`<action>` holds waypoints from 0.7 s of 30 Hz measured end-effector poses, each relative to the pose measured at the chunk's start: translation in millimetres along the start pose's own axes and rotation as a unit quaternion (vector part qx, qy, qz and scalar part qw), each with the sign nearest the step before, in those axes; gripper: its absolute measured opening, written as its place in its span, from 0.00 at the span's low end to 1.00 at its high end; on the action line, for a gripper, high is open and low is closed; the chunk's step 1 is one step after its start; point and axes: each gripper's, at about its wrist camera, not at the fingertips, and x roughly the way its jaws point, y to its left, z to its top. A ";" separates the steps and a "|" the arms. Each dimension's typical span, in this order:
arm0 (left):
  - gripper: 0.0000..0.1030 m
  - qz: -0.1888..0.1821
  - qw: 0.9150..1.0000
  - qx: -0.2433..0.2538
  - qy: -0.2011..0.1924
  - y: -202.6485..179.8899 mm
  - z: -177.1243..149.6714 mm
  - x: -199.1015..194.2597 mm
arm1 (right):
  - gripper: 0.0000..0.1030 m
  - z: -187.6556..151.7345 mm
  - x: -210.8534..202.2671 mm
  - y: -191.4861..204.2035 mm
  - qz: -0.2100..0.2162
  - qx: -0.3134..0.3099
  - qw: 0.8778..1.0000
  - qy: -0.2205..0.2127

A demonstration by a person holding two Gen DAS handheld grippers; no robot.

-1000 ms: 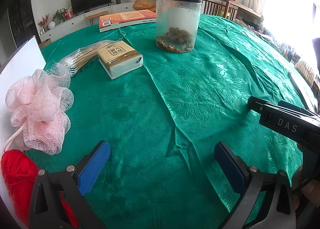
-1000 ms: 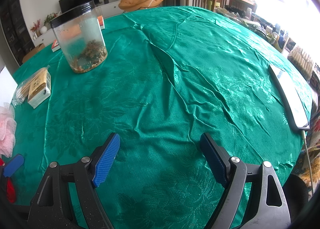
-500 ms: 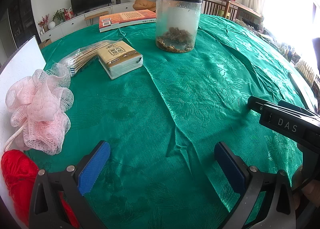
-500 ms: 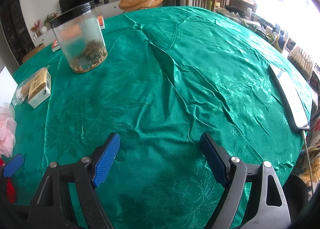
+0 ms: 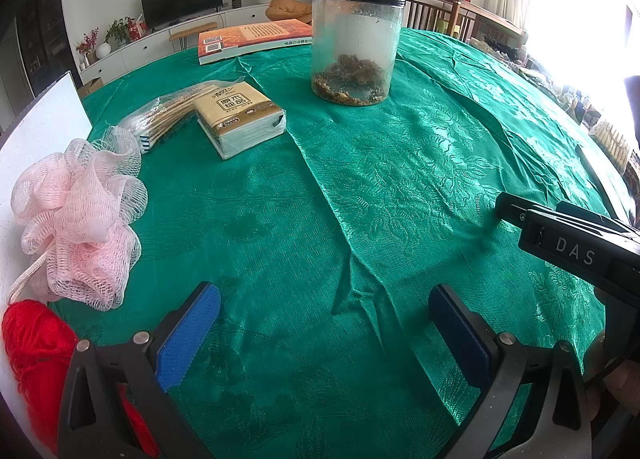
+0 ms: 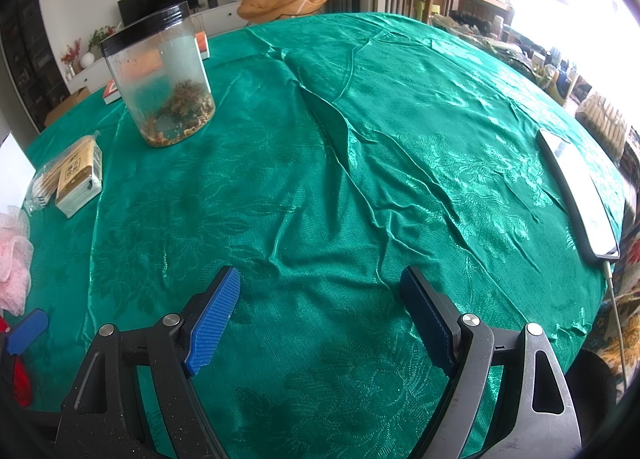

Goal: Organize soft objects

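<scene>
A pink mesh bath pouf (image 5: 76, 227) lies at the left of the green tablecloth, partly on a white board (image 5: 36, 131); its edge shows in the right wrist view as the pouf (image 6: 14, 263). A red yarn ball (image 5: 34, 355) sits just below it, beside my left gripper's left finger. A tissue pack (image 5: 240, 119) lies further back. My left gripper (image 5: 324, 333) is open over bare cloth, nothing between its blue pads. My right gripper (image 6: 320, 319) is open too, to the right of the left one, with nothing in it.
A clear jar with a black lid (image 5: 356, 43) holds dried bits at the back. A bag of sticks (image 5: 160, 119) lies next to the tissues, a book (image 5: 256, 39) behind. A phone with a cable (image 6: 576, 195) lies at the table's right edge.
</scene>
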 end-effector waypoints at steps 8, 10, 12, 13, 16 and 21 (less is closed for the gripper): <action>1.00 0.000 1.000 0.000 0.000 -0.1 0.0 0.1 | 0.83 0.0 0.0 0.0 0.000 0.000 1.000 0.000; 1.00 0.000 1.000 0.000 0.000 -0.1 0.1 0.1 | 0.83 0.0 0.0 0.0 0.000 0.000 1.000 0.000; 1.00 0.000 1.000 0.000 0.000 -0.1 0.2 0.2 | 0.83 0.1 0.0 0.0 0.000 0.000 1.000 0.000; 1.00 0.000 1.000 0.000 0.000 -0.1 0.2 0.3 | 0.83 0.1 0.0 0.0 0.000 0.000 1.000 0.000; 1.00 0.000 1.000 0.000 0.000 -0.3 0.4 0.4 | 0.83 0.1 0.1 0.0 0.000 0.000 1.000 0.000; 1.00 0.010 1.000 0.010 0.008 -3.7 0.5 2.1 | 0.83 0.2 0.3 -0.1 0.000 0.000 1.000 0.000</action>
